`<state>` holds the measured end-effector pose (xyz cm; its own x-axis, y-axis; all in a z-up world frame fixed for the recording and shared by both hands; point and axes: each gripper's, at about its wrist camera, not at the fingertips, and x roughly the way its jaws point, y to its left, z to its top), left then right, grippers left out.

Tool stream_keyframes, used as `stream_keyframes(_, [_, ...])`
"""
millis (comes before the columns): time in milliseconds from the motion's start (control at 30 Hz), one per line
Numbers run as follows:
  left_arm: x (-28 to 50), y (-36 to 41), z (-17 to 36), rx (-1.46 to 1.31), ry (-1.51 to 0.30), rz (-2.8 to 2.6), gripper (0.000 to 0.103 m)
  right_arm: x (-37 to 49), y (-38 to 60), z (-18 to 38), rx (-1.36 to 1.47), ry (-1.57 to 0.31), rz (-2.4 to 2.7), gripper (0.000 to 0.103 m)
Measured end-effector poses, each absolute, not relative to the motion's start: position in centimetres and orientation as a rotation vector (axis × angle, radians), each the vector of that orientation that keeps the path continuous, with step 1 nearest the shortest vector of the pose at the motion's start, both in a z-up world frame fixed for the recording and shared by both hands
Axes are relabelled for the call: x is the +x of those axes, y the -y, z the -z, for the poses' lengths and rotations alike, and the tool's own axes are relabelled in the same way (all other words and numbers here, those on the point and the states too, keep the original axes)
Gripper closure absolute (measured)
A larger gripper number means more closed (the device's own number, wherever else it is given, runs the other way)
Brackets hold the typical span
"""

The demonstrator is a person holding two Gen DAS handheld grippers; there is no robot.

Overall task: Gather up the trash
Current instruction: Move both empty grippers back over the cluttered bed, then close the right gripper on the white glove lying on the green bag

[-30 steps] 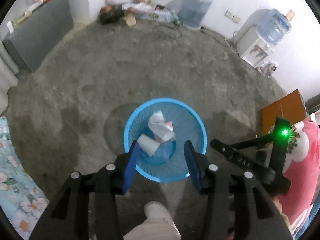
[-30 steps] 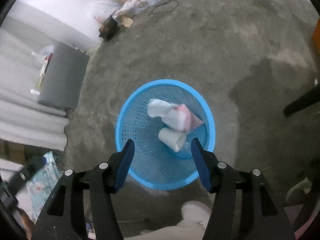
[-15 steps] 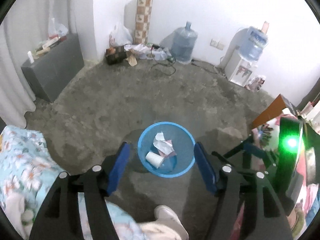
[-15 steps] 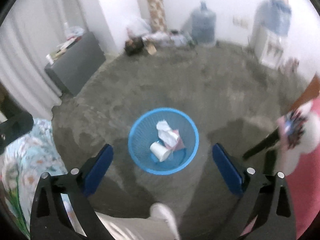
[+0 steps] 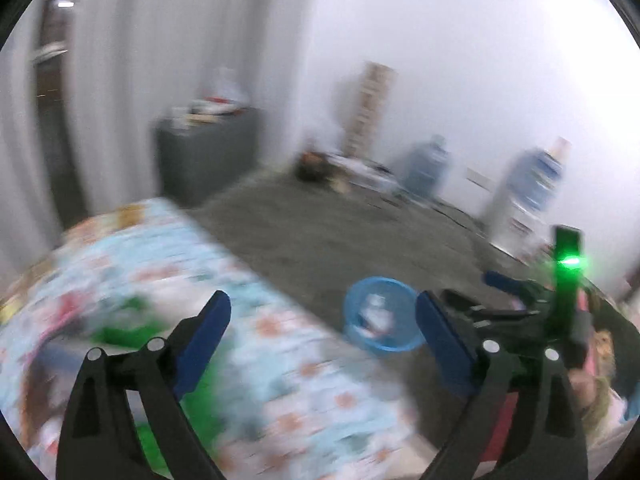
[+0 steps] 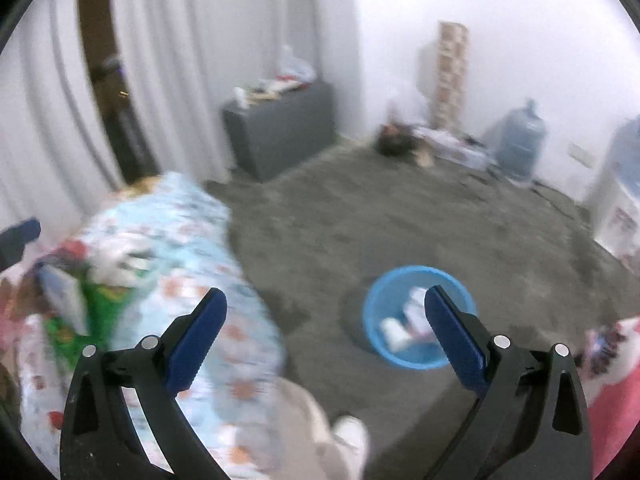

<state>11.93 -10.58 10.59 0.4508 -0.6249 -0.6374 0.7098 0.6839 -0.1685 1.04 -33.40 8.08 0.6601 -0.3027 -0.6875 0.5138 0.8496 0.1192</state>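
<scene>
A blue plastic basket [image 6: 376, 312] stands on the grey floor with a white cup [image 6: 394, 332] and crumpled paper inside; it also shows in the left wrist view [image 5: 354, 316]. My left gripper [image 5: 322, 312] is open and empty, high above a floral-covered surface [image 5: 280, 352]. My right gripper [image 6: 326, 308] is open and empty, raised above the floor left of the basket. Green and white packaging [image 6: 104, 280] lies on the floral surface at the left; the blur hides its details.
A grey cabinet [image 6: 280, 128] stands by the white curtains. Water jugs [image 6: 520, 144] and clutter line the far wall. A dispenser [image 5: 528, 192] stands at the right. The person's leg and shoe [image 6: 352, 432] are below.
Both grippers have lifted up and away from the basket and swung left toward the floral surface. Both opened wider. The basket now looks small and far.
</scene>
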Motion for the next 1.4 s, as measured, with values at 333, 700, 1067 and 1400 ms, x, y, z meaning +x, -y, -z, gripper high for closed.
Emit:
stream_keyframes(333, [10.8, -3.7, -8.4, 0.015, -0.701, 0.499, 0.01, 6.8, 28.5, -7.6, 0.443, -0.758, 0.187, 0.008])
stream_keyframes(700, [10.1, -3.1, -6.1, 0.088, -0.631, 0.519, 0.01, 10.7, 25.8, -6.7, 0.607, -0.837, 0.048, 0.014])
stream_keyframes(1067, [9.9, 5.3, -1.5, 0.425, -0.555, 0.448, 0.01, 12.6, 26.4, -5.2, 0.689, -0.89, 0.023, 0.021])
stream_keyframes(1400, [15.3, 7.5, 2.2, 0.507, -0.673, 0.252, 0.01, 13.6, 27.0, -3.8, 0.723, -0.913, 0.021, 0.021])
